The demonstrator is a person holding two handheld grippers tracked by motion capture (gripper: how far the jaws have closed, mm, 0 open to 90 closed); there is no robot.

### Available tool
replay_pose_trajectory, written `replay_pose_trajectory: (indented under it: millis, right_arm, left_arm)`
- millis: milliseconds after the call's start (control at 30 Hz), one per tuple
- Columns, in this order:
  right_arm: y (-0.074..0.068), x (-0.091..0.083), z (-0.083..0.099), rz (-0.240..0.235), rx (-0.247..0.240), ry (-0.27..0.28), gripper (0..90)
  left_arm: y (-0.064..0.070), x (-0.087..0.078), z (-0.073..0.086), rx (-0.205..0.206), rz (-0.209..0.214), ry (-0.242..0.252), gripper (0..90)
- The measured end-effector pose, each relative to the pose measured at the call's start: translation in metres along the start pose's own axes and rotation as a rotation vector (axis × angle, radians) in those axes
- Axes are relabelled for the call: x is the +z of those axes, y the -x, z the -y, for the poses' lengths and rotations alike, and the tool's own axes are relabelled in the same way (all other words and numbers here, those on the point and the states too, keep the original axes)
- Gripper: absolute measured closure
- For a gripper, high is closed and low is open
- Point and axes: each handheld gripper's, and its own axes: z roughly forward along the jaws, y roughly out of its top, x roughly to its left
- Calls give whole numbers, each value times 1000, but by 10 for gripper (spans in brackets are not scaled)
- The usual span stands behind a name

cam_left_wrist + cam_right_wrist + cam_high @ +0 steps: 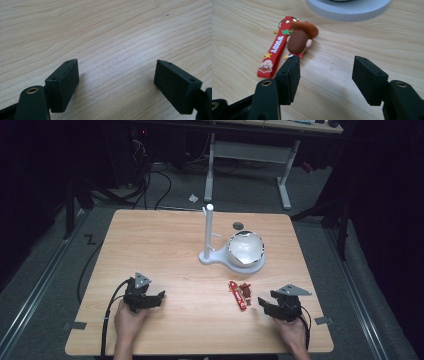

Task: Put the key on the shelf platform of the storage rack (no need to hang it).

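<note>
both jaws of the right gripper (pixel 325 75) stand apart just short of the woody keychain (pixel 292 45) lying flat near the white stand (pixel 235 262); its loose strap could slide away if nudged.

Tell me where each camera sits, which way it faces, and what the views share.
High view: above the person's side, looking forward and down on the table; both hands, the left gripper and right gripper show, with the keychain and stand.
Left gripper view: on the left gripper, looking along its open jaws at bare wood.
Right gripper view: on the right gripper, jaws open, facing the keychain and the stand's base.
Shared: high and right gripper views both show keychain and stand.
</note>
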Motion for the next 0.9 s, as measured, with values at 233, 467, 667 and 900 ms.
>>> replay_pose_trajectory:
  millis: [233,467,667,900]
  right_arm:
    - [-14,10,-5,-51,-21,-29,358]
    - [-20,14,-13,-79,-19,-18,329]
    - [-28,23,-19,-84,-29,-38,308]
    - [-31,35,-26,-82,-24,-70,282]
  left_arm:
    - [0,0,0,0,0,0,203]
    - [0,0,0,2,-1,-2,204]
    - [0,0,0,1,0,0,204]
    - [0,0,0,-1,2,-2,204]
